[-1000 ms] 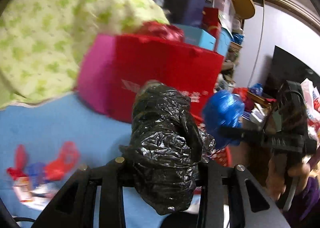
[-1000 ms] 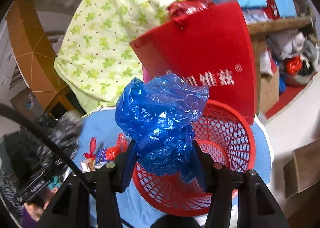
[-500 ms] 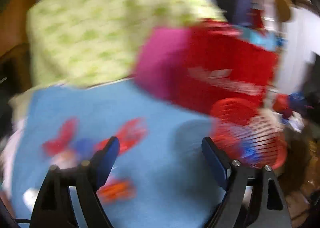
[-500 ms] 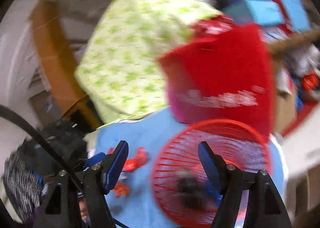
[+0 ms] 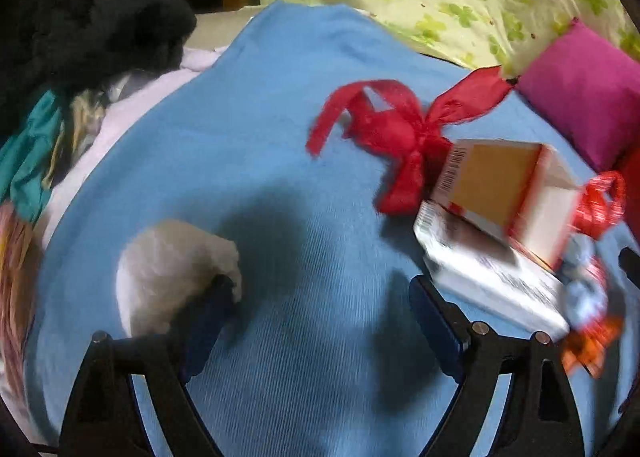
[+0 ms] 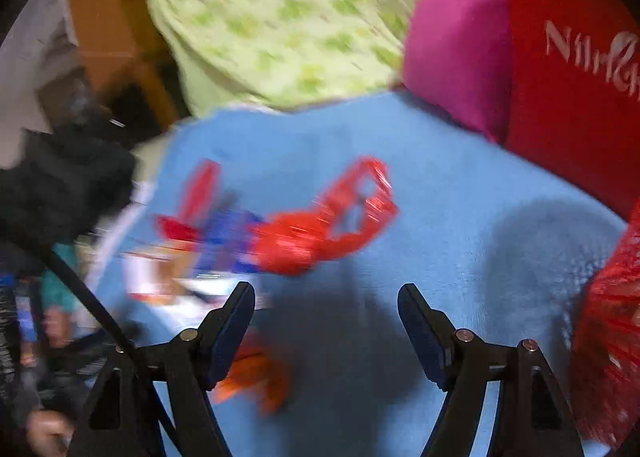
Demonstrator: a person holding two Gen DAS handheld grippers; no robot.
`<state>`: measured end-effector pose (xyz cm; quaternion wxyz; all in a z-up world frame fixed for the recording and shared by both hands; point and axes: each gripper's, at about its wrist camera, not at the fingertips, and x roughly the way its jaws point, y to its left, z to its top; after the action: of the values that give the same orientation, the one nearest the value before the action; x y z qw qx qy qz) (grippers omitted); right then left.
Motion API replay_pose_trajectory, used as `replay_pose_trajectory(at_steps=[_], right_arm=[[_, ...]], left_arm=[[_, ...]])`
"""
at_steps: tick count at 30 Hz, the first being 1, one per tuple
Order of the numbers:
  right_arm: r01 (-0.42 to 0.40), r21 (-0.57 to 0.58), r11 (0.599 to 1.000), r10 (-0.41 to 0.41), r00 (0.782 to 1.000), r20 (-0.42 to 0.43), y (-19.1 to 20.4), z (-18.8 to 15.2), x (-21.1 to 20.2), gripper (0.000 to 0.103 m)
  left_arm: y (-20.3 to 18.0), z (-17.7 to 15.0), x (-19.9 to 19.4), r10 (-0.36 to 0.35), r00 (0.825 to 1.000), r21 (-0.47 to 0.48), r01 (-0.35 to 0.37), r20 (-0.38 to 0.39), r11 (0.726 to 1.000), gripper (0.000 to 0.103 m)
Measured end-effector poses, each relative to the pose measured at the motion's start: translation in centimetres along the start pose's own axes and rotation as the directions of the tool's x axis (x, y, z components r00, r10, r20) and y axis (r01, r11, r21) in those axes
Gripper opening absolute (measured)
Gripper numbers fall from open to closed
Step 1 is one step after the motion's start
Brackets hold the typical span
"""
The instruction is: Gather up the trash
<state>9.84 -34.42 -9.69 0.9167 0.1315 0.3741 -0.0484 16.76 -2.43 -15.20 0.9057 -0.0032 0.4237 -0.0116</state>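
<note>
Left gripper [image 5: 322,297] jaws wide apart, nothing between them, just been opening (last step bigger than right's); it hangs over the blue cloth [image 5: 248,129]. White crumpled wad [image 5: 168,269] sits at its 9 o'clock, touching the left finger. Trash pile at 2 o'clock: red ribbon bow [image 5: 400,125], tan box [image 5: 496,181] on top of a white flat box [image 5: 488,277], orange wrapper [image 5: 588,345] at 4 o'clock.

Right gripper [image 6: 326,305] jaws apart, empty, cloth only between them. Red plastic bag [image 6: 332,221] at 12 o'clock, blurred. Orange wrapper at 7 o'clock, under the left finger. Red mesh basket [image 6: 608,321] at 3 o'clock on the frame edge. Magenta bag [image 6: 456,45] and red bag [image 6: 568,69] at 1 o'clock.
</note>
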Motion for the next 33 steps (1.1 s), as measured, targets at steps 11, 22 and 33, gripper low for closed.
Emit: replay_pose_trajectory(at_steps=[11,22,33], right_arm=[[0.219,-0.108,0.970,-0.226,0.973,-0.055,-0.8,1.6,7.7,0.103],[0.193,-0.098,0.976,-0.198,0.979,-0.044,-1.3,1.7,7.9,0.103],[0.192,-0.097,0.977,-0.197,0.980,-0.042,-1.2,1.7,7.7,0.103]], left_arm=[[-0.4,0.9,2.6,0.037,0.999,0.038,-0.038,0.029,0.999,0.103],[-0.2,1.2,2.5,0.034,0.999,0.037,-0.035,0.030,0.999,0.103],[-0.3,1.1,2.4,0.034,0.999,0.036,-0.035,0.030,0.999,0.103]])
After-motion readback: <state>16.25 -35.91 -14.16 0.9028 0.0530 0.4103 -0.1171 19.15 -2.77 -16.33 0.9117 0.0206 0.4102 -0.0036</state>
